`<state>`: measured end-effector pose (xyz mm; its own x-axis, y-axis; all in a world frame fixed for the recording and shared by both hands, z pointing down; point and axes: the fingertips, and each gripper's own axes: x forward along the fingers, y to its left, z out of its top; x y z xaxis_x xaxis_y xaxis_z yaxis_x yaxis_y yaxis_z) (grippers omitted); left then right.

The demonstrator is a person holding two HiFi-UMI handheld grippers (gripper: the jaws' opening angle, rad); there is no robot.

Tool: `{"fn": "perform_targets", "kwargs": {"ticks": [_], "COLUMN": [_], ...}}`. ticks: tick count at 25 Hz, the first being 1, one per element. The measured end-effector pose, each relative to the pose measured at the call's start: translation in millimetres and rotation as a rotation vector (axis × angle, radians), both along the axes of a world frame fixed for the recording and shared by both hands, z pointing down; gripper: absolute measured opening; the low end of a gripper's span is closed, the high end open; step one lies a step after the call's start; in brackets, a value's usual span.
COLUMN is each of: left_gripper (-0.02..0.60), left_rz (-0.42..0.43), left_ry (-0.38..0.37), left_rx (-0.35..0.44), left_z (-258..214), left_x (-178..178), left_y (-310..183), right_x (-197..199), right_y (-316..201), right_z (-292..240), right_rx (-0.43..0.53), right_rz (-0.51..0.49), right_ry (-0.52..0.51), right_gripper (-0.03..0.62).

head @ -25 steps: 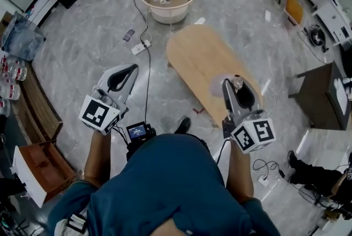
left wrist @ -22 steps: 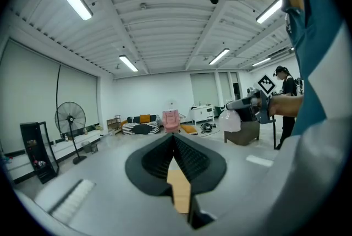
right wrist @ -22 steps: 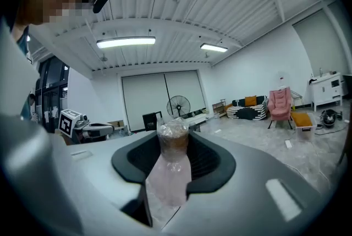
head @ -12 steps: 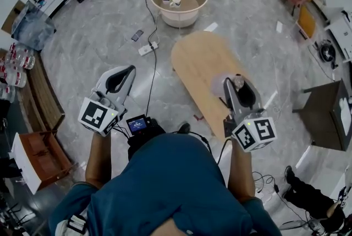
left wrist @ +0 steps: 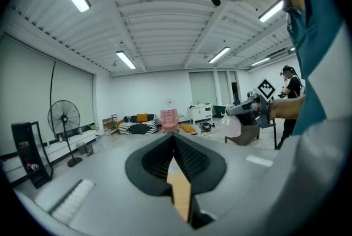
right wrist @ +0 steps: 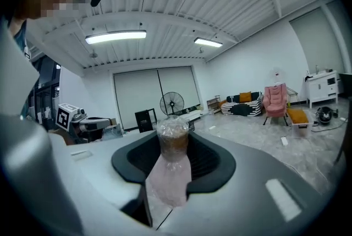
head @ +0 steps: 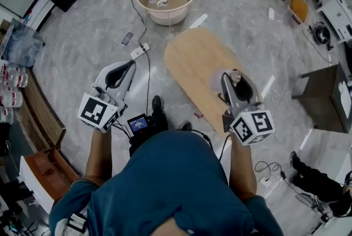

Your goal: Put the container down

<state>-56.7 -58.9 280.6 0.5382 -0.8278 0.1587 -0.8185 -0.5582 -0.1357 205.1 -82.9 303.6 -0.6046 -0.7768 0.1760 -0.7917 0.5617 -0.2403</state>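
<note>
So the container (right wrist: 174,148) sits lengthwise in the right gripper (head: 231,80). In the right gripper view its long axis runs straight along the jaws, with the clear crinkly end full of brown stuff poking out past the tips, away from the person, and a pinkish see-through part trailing back between the jaws. The jaws are only as far apart as the container is wide and are pinching it on both sides. From the head view it's a small blob at the nose of that gripper, above the near end of the oval wooden table (head: 192,56). I honestly can't tell if it's touching the wood, but in the left gripper view it looks held up in the air. Both bare forearms reach forward from the blue shirt (head: 165,185), marker cubes back by the hands. The right forearm goes out over the table's near edge, and the left one is off to the side over the marble-look floor (head: 82,26), well apart from the table. The left gripper (head: 130,66) has its jaws pressed together at the tips with nothing in them. Further out on the floor is a round beige tub (head: 165,15) with what looks like a white cup and a small pinkish thing inside, too tiny to make out properly.
</note>
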Motion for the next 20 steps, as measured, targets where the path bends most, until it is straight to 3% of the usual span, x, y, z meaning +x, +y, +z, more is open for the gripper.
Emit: {"fn": "perform_targets", "kwargs": {"ticks": [9,20], "left_gripper": [-0.003,-0.003], "left_rz": [0.156,0.292], "left_ry": [0.036,0.065], "left_rx": [0.009,-0.006], "left_z": [-1,10], "left_x": [-36,-77], "left_y": [-94,-165], "right_x": [-36,-81], "right_y": [-50,-105], "right_z": [2,14], "right_rx": [-0.009,-0.012], "right_rz": [0.149,0.268], "right_ry": [0.031,0.052], "right_gripper": [0.156,0.156]}}
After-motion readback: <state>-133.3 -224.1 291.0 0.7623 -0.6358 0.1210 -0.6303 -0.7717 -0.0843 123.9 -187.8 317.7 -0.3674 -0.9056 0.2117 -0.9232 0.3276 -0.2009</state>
